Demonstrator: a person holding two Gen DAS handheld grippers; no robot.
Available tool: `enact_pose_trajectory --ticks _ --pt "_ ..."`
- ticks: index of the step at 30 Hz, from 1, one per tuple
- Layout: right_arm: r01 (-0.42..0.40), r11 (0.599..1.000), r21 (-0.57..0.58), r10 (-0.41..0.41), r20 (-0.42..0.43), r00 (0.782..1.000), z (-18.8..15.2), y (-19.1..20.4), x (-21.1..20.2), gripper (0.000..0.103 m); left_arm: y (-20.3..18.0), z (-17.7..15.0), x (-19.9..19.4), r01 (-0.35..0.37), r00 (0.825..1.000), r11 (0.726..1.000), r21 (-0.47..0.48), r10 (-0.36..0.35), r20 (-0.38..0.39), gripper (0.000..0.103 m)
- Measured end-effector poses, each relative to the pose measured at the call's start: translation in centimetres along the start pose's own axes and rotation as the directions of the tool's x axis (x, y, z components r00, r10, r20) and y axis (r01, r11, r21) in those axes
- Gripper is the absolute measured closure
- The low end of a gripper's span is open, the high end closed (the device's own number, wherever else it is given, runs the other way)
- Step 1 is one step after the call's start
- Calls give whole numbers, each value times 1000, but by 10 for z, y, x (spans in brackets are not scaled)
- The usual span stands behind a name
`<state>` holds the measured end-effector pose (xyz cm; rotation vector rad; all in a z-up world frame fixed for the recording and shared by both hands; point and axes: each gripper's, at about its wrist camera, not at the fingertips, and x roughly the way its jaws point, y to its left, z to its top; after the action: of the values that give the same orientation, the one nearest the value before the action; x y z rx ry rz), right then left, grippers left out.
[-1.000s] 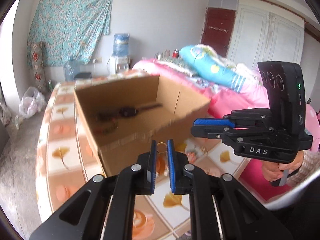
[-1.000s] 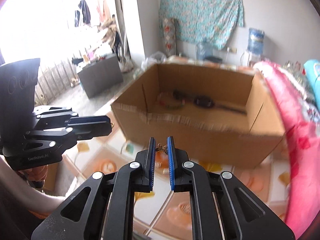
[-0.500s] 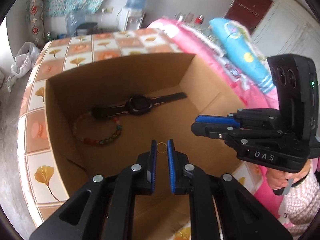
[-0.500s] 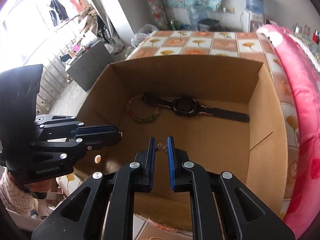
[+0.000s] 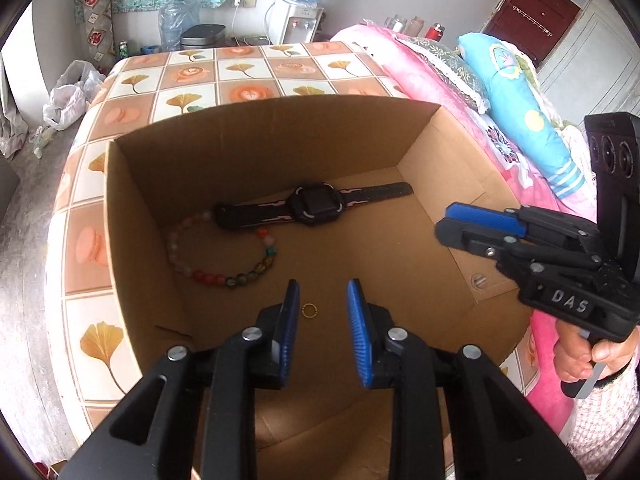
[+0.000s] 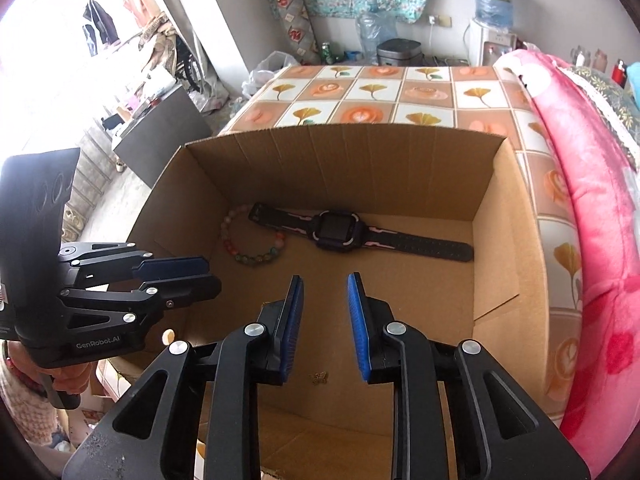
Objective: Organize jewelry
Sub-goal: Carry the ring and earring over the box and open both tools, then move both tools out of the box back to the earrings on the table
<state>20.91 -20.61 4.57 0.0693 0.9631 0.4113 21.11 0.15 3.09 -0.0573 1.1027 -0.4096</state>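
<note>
**Jewelry lands in the box as both claws stand open**

Jewelry here means four pieces, all lying on the floor of the cardboard box [image 5: 256, 128], which sits on a tiled-pattern tabletop [image 5: 248, 64]. A small gold ring [image 5: 309, 310] rests on the cardboard between the spread fingers of the left gripper [image 5: 322, 320], touching neither pad. A tiny butterfly charm [image 6: 319, 377] lies the same way under the right gripper [image 6: 325, 320], loose between its blue pads. Farther back, a black watch [image 5: 316, 206] lies flat with its strap stretched out, one strap end overlapping a beaded bracelet [image 5: 224, 256] near the left wall.

Both claws are wide and hold nothing.

What could go wrong from here is mostly a matter of the way out. Both grippers hang inside or just over the box opening, close together, and a careless lift could knock one tool against the other or catch a fingertip on the near wall and shift the box. The ring and charm are light and very small; a pad brushing the floor on withdrawal could flick either one into a corner or under a bottom flap, where it would be hard to find. The ring could also roll if nudged.

Each tool is tilted downward into the box from the near side, fingers pointing toward the far wall. The right one comes in over the right wall, the left over the left wall, each gripped at its handle by a hand [image 5: 580, 356].
</note>
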Motion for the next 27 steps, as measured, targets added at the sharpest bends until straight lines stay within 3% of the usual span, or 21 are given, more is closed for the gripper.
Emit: enact_pose_trajectory --ticks 3,6,12,15,18,21,24,27 --pt "-6 1000 8 6 54 999 -2 -2 -17 80 -1 -5 -13 -11 999 1000 2 10 41 79" --pt "-33 999 7 32 136 990 -14 -2 -47 80 -3 -20 -43 -10 990 999 33 5 140 79" --pt "-135 990 -41 141 295 945 -61 4 -116 76 -9 -86 -104 -21 939 989 145 -30 343 76" --pt "-171 983 -61 181 294 938 -91 7 -125 75 -10 -125 -121 -13 921 980 201 -67 384 75" --pt "-197 979 -55 204 227 952 -121 14 -110 75 -11 -152 -120 31 931 977 210 -105 350 75" --pt "-253 967 24 247 140 959 -143 16 -76 74 -16 -171 -100 63 951 977 202 -120 286 75" --pt "-221 972 75 218 54 975 -160 24 -34 74 -29 -180 -65 50 974 980 192 -91 209 75" --pt "-212 971 107 215 -15 977 -169 33 4 76 -41 -184 -29 -32 987 977 211 -2 158 75"
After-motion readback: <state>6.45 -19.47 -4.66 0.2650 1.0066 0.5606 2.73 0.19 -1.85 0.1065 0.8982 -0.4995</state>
